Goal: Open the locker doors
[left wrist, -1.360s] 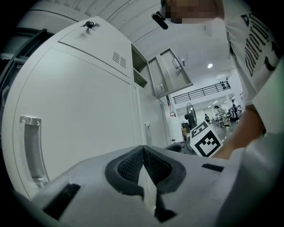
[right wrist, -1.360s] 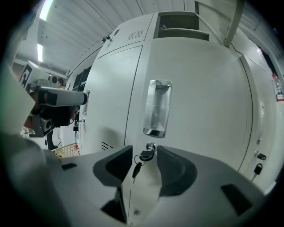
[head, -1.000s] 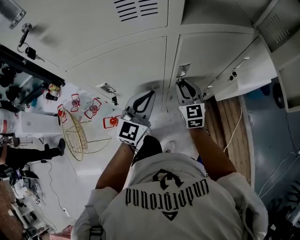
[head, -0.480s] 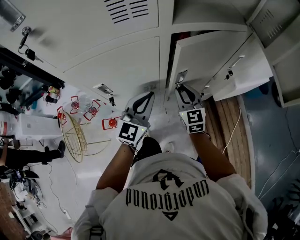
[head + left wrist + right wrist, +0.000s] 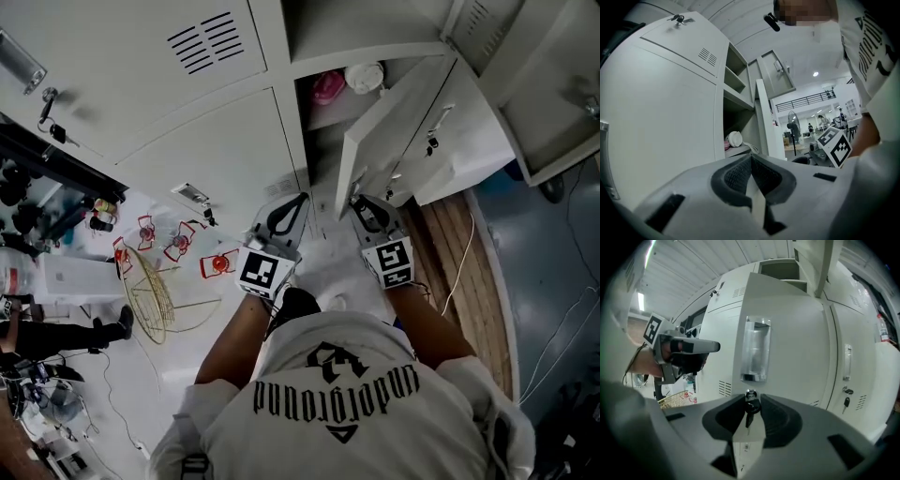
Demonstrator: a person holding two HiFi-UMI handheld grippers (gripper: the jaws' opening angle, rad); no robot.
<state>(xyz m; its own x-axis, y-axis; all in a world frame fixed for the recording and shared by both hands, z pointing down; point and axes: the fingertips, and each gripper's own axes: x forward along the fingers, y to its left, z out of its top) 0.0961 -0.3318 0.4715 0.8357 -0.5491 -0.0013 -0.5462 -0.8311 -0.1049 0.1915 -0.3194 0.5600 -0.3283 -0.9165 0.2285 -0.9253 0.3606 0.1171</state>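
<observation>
Grey lockers (image 5: 141, 84) fill the wall. One locker door (image 5: 389, 141) stands swung open, its key (image 5: 750, 408) clamped between the right gripper (image 5: 364, 202) fingers. Two items, one pink (image 5: 328, 86) and one white (image 5: 364, 75), sit inside. The left gripper (image 5: 298, 199) is alongside, its fingers together and empty.

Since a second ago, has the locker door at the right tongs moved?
Yes. The locker door has swung open, away from the shut neighbouring door, with the right tongs on its key.
</observation>
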